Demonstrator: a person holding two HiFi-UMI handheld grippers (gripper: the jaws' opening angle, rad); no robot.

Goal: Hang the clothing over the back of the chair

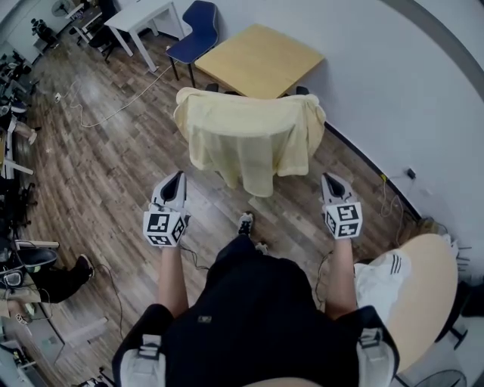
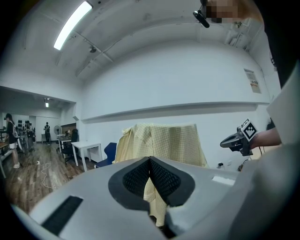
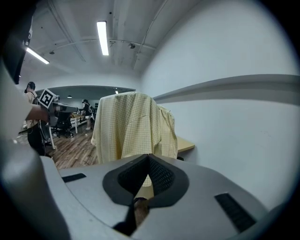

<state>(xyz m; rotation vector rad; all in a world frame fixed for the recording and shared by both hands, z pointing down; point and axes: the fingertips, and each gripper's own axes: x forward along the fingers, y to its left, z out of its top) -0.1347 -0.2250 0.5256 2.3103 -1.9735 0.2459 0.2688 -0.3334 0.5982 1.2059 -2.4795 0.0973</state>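
The yellow checked shirt (image 1: 249, 136) is draped over the back of the chair (image 1: 302, 91), covering it almost entirely; only small dark parts of the chair show at the shirt's upper edge. One panel of the shirt hangs lower at the centre, toward the floor (image 1: 113, 159). The chair stands against a square wooden table (image 1: 261, 59), which sits beside the white wall (image 1: 378, 83). The left gripper (image 1: 178, 177) and the right gripper (image 1: 327, 179) are held in front of the shirt, one at each side, both clear of the fabric. In the left gripper view the jaws of the left gripper (image 2: 150, 160) are together with nothing between them, the shirt visible beyond. The right gripper (image 3: 149, 158) is likewise closed and empty. A blue chair (image 1: 198, 30) and a white table (image 1: 144, 15) stand farther back. A white garment (image 1: 382, 278) lies on a round table (image 1: 427, 295) at the person's right.
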